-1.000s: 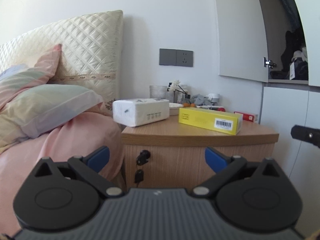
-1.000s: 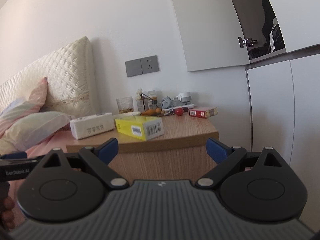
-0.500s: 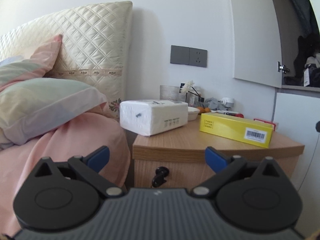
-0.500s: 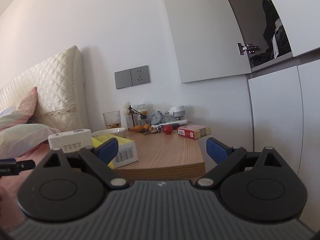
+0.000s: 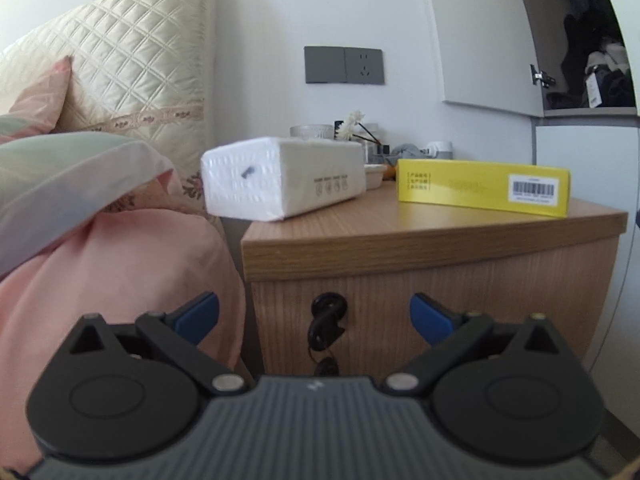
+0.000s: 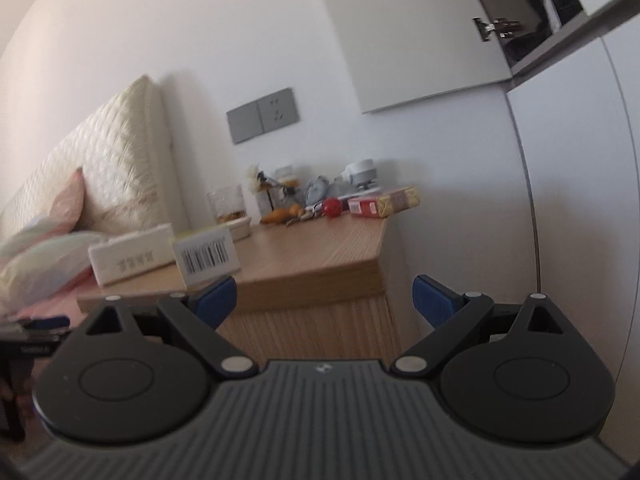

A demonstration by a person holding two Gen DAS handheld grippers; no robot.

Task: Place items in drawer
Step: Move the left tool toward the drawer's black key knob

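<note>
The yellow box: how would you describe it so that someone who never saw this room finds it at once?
Find the wooden nightstand between the bed and the white wardrobe. Two boxes sit near its front edge: the white tissue pack lies bedside, the yellow box wardrobe-side. It is the only bright yellow item, long and flat, with a white barcode label.

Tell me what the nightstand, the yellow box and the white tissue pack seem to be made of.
Nightstand: wood or wood-look laminate, matte, with visible grain lines. Yellow box: probably printed cardboard, with crisp edges and a barcode label. White tissue pack: soft paper in thin plastic film, judging by its slight sheen and rounded corners.
</note>
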